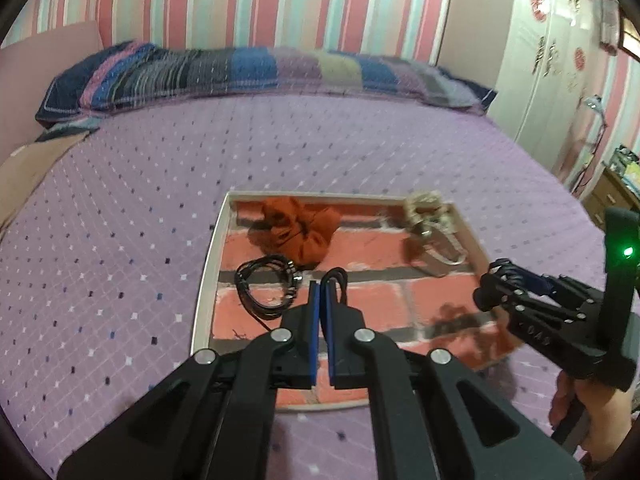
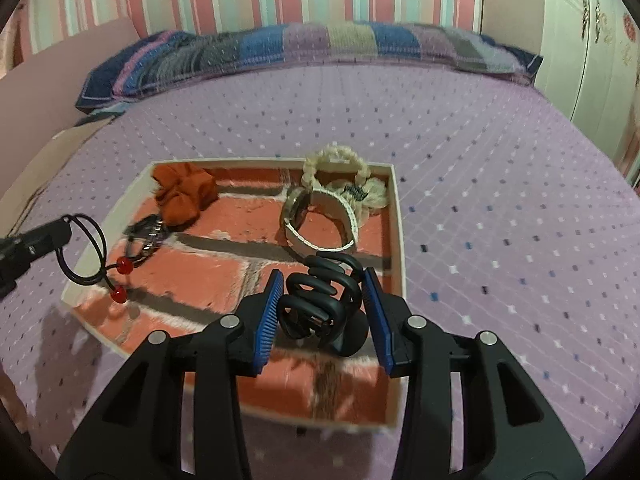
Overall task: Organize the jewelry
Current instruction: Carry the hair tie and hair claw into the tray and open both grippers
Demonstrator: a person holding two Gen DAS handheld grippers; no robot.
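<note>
Through the left wrist camera I see my left gripper (image 1: 323, 280) clenched on a black hair tie (image 1: 335, 277) above the tray (image 1: 208, 256), where a scrunchie (image 1: 296, 228) and a black bracelet (image 1: 266, 286) lie. Through the right wrist camera my right gripper (image 2: 325, 280) grasps a black claw clip (image 2: 320, 304) over the tray's near end, with a watch (image 2: 316, 220) and a blonde braided band (image 2: 340, 172) in the far right corner on the purple bed (image 2: 500, 200).

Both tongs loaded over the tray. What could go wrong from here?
1. The left tongs pinch only a thin loop of the hair tie; its red beads dangle and could snag the tray rim or slip out.
2. The right tongs hold the black claw clip by its curved sides; it may twist or pop free.
3. A drop could land on the watch or the bracelet.
</note>
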